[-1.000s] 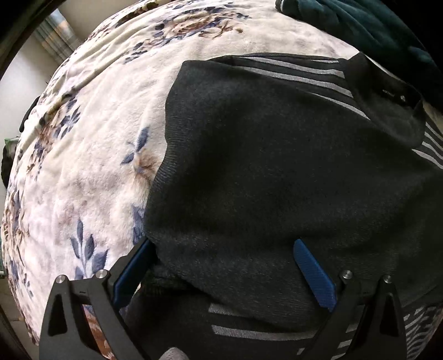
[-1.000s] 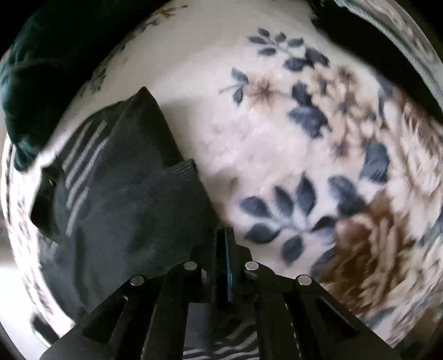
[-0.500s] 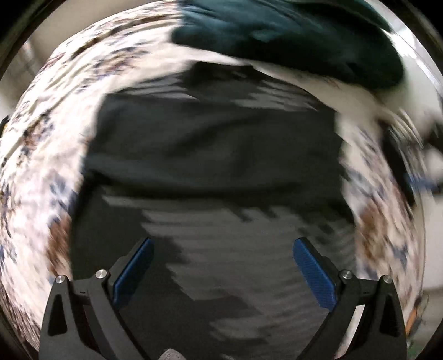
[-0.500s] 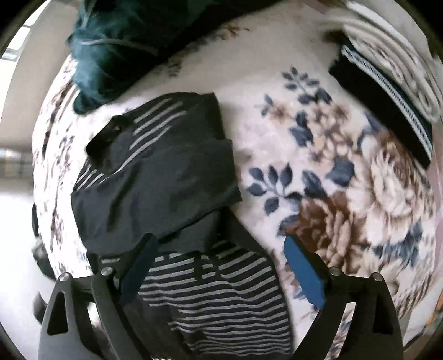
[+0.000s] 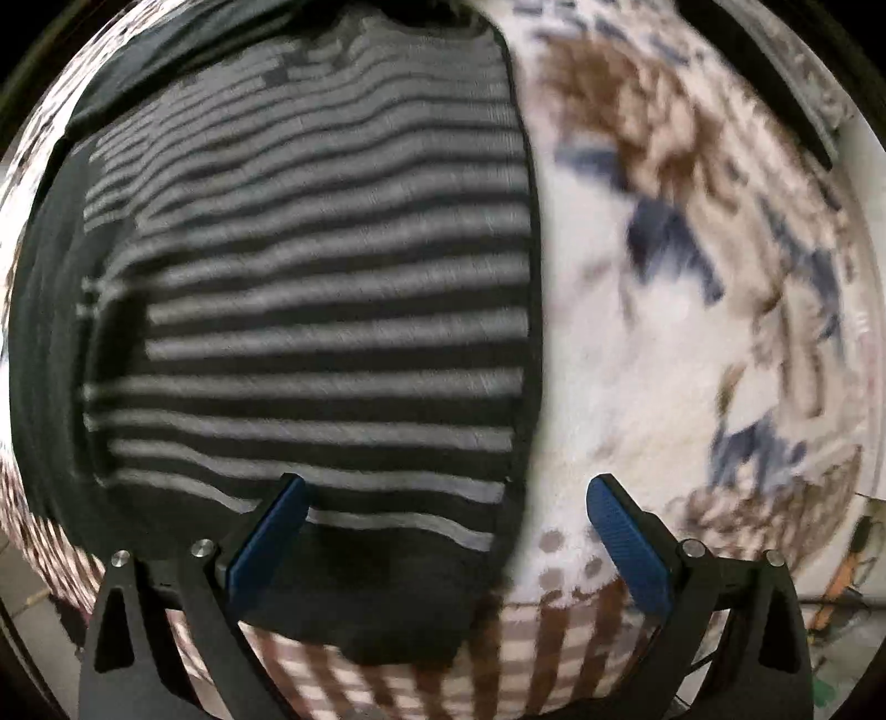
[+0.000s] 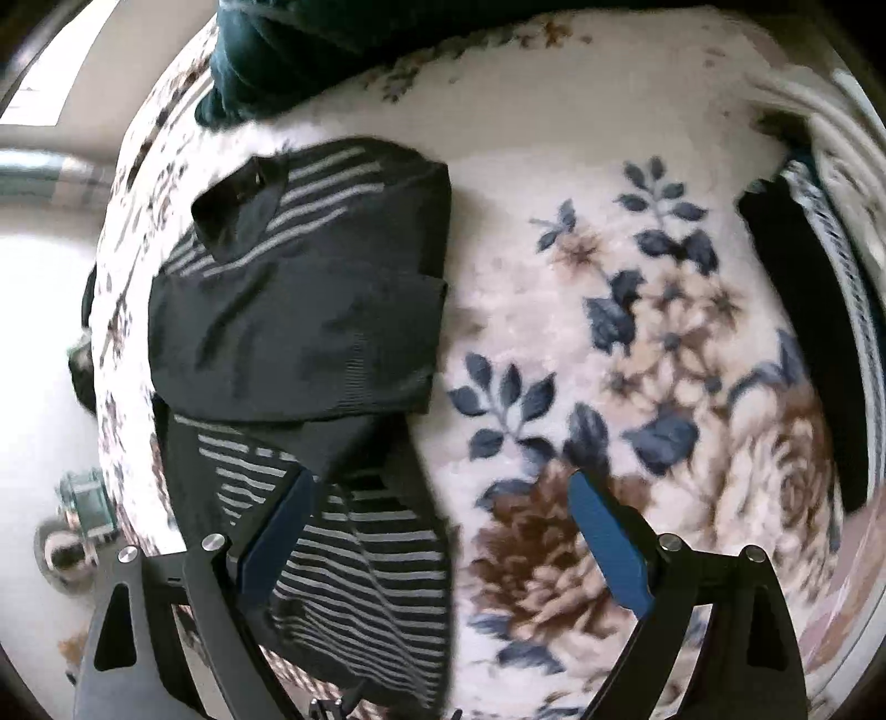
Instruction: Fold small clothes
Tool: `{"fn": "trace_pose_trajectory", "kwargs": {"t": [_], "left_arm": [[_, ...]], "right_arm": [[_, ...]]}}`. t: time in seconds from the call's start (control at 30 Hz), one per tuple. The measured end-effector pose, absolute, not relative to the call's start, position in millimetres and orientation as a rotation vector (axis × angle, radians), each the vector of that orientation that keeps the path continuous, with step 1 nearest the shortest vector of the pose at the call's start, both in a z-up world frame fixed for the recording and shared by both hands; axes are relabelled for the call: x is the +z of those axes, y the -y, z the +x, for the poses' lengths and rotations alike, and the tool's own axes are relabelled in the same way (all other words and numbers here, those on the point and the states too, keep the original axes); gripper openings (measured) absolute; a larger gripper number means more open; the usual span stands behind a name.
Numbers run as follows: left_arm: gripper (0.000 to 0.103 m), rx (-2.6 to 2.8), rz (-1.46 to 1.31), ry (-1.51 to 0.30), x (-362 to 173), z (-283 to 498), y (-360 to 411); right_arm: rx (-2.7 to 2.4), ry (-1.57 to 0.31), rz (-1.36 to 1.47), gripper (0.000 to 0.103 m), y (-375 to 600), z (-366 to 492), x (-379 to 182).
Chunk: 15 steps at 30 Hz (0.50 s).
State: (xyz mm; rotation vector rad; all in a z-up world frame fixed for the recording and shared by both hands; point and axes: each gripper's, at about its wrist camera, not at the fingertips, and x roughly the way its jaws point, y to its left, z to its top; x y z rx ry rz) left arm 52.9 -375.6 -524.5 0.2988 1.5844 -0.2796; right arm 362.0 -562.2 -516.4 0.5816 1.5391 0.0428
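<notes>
A dark sweater with grey stripes (image 6: 299,332) lies on a floral blanket (image 6: 609,310). Its sleeves are folded across the chest and its collar points to the far left. In the left wrist view the striped lower body (image 5: 321,310) fills the left and middle. My left gripper (image 5: 443,526) is open and empty, hovering over the sweater's bottom right corner near the hem. My right gripper (image 6: 437,531) is open and empty, above the lower right edge of the sweater and the blanket.
A dark teal garment (image 6: 310,50) lies on the blanket beyond the sweater. A dark folded cloth with white trim (image 6: 797,332) lies at the right edge. The bed's edge and the floor (image 6: 44,343) are at the left.
My right gripper has opened and let go of the folded sleeve, then pulled back. My left gripper has swung from the chest down to the striped hem.
</notes>
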Motion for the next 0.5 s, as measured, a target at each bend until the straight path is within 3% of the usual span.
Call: {"fn": "trace_pose_trajectory", "kwargs": {"t": [0.07, 0.13, 0.2, 0.3, 0.5], "left_arm": [[0.099, -0.234, 0.282, -1.56, -533.2, 47.6, 373.8], [0.079, -0.208, 0.264, -1.52, -533.6, 46.2, 370.2], [0.036, -0.197, 0.26, -1.47, -529.0, 45.8, 367.6], [0.005, -0.178, 0.252, -1.433, -520.0, 48.8, 364.2], [0.004, -0.154, 0.17, -1.414, -499.8, 57.8, 347.8]], "right_arm": [[0.077, -1.56, 0.575, 0.095, 563.0, 371.3, -534.6], [0.111, -1.582, 0.583, 0.095, 561.6, 384.4, -557.6], [0.137, -1.591, 0.595, 0.095, 559.1, 402.0, -580.7], [0.157, -1.569, 0.641, 0.095, 556.8, 428.8, -609.8], [0.142, -1.528, 0.754, 0.096, 554.9, 463.8, -643.3]]}}
